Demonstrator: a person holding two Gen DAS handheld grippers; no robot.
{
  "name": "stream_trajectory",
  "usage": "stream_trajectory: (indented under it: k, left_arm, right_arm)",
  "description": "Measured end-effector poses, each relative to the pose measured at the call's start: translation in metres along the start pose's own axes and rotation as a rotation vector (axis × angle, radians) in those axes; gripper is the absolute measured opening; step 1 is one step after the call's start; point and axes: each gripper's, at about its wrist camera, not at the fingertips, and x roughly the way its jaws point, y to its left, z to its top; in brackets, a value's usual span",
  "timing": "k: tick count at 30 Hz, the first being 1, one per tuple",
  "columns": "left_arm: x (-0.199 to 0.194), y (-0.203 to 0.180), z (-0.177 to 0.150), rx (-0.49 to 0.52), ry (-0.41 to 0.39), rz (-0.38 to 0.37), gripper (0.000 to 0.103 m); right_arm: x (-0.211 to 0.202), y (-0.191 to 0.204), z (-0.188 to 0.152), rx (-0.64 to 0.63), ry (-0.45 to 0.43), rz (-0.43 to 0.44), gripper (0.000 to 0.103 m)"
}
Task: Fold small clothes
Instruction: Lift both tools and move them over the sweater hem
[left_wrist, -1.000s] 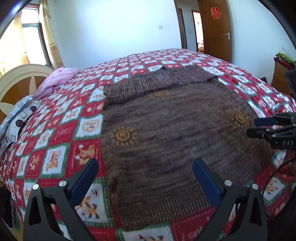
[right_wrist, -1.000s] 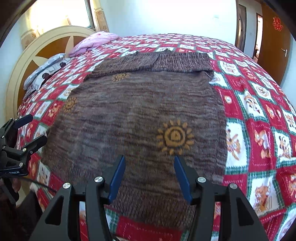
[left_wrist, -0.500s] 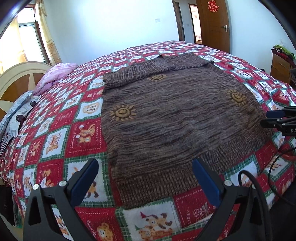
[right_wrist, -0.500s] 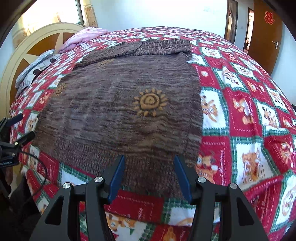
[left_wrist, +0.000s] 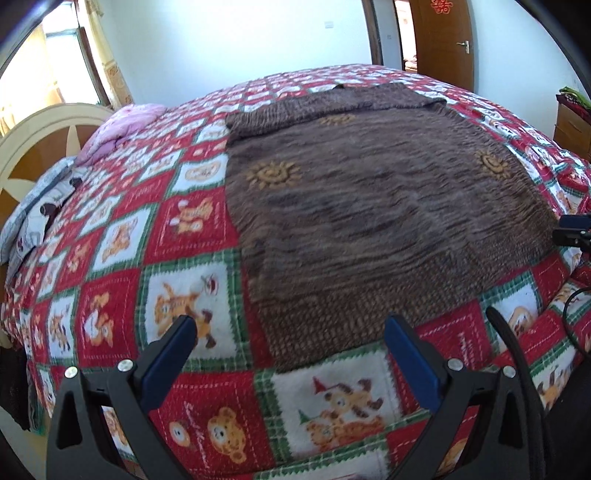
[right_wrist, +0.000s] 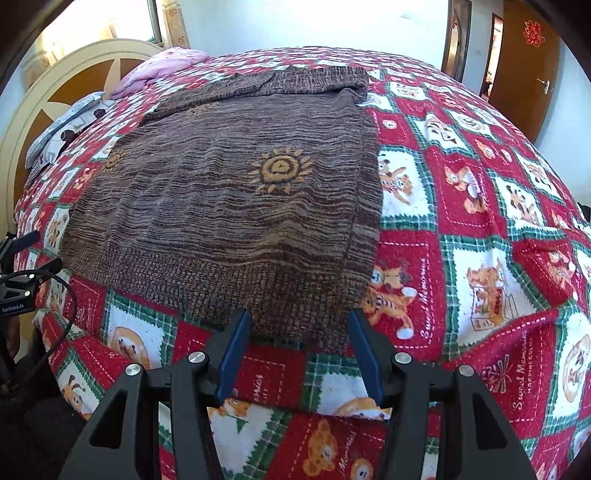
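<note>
The brown knit sweater (right_wrist: 229, 206) lies flat on the red checked blanket (right_wrist: 461, 236) on the bed, with its ribbed bottom edge (right_wrist: 236, 295) close to both tools. The left gripper (left_wrist: 288, 354) is wide open and the right gripper (right_wrist: 295, 350) is open too, and neither one holds anything. The sweater looks soft, floppy and a bit thick, so I think it is best to pinch the bottom corners, one in each tool
</note>
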Motion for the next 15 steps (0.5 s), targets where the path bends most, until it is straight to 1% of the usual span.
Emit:
stream_trajectory:
  k: [5, 10, 12, 15]
  left_arm:
    - [0.005, 0.005, -0.003, -0.039, 0.032, -0.019, 0.103]
    - [0.010, 0.003, -0.003, -0.043, 0.054, -0.053, 0.102]
    - [0.014, 0.003, -0.004, -0.043, 0.070, -0.073, 0.091]
    - [0.019, 0.005, -0.005, -0.071, 0.092, -0.116, 0.087]
  right_arm:
    - [0.000, -0.002, -0.005, -0.005, 0.007, -0.008, 0.056]
    - [0.003, -0.004, -0.008, -0.004, 0.023, -0.018, 0.056]
    - [0.005, -0.007, -0.008, 0.005, 0.024, -0.021, 0.056]
    - [0.007, -0.010, -0.009, 0.021, 0.032, -0.022, 0.056]
